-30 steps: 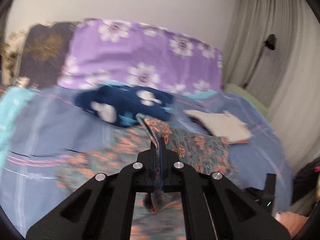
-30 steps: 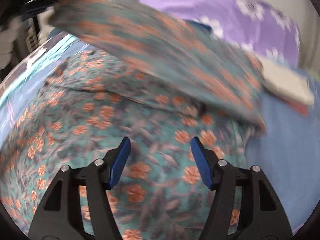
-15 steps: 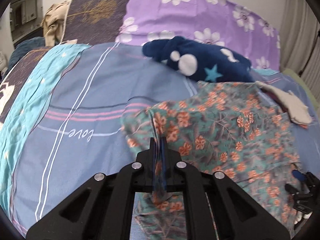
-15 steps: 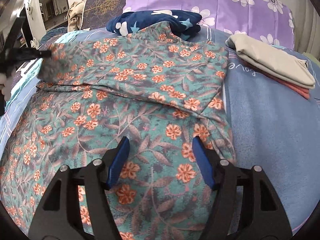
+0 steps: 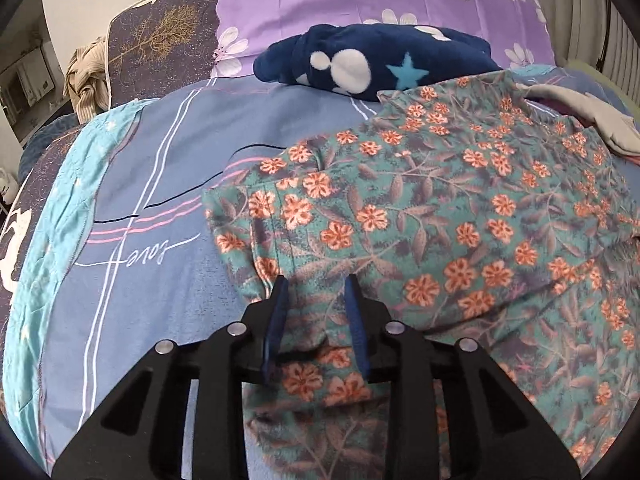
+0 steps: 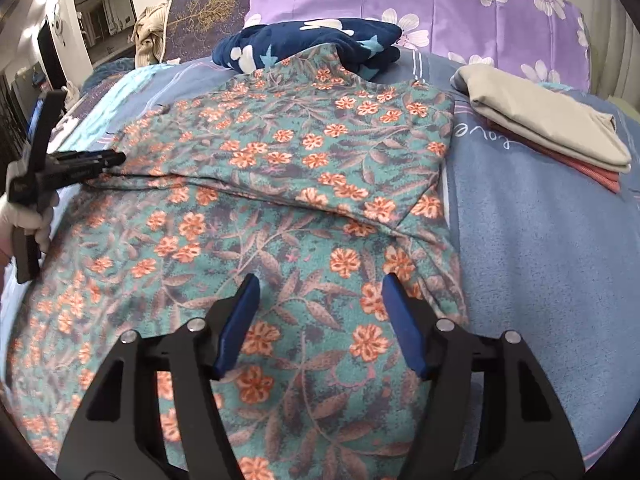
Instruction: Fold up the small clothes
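Your left claw (image 5: pixel 314 282) is opening, its blue pads parted over the near-left edge of the teal fleece garment with orange flowers (image 5: pixel 440 220), gripping nothing. Your right claw (image 6: pixel 318 286) is closing, still wide, fabric under it but not pinched. The garment lies folded across the blue bedsheet (image 6: pixel 540 240). Beyond the claws sits a navy star-print fleece bundle (image 5: pixel 376 66); right of them, a folded beige cloth (image 6: pixel 548 120).
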Action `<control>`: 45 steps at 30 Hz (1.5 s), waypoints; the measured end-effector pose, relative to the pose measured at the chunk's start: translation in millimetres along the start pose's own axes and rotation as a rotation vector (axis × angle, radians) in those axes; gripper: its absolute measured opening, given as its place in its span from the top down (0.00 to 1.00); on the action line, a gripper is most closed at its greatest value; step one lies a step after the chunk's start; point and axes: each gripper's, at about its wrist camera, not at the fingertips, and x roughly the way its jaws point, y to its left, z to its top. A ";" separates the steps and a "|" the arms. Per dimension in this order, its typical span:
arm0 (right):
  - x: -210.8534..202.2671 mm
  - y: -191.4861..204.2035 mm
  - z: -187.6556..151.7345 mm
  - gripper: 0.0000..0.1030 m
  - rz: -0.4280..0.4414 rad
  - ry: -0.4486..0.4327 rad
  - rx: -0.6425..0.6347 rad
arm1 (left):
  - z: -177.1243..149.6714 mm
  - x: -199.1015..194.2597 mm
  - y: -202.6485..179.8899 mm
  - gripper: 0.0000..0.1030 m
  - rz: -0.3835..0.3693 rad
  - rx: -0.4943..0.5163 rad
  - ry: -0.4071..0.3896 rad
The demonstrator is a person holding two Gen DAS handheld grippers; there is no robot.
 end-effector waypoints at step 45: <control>43.7 -25.0 48.8 0.74 -0.368 0.092 -0.074 | -15.2 3.2 -46.2 0.67 -0.012 0.046 -0.049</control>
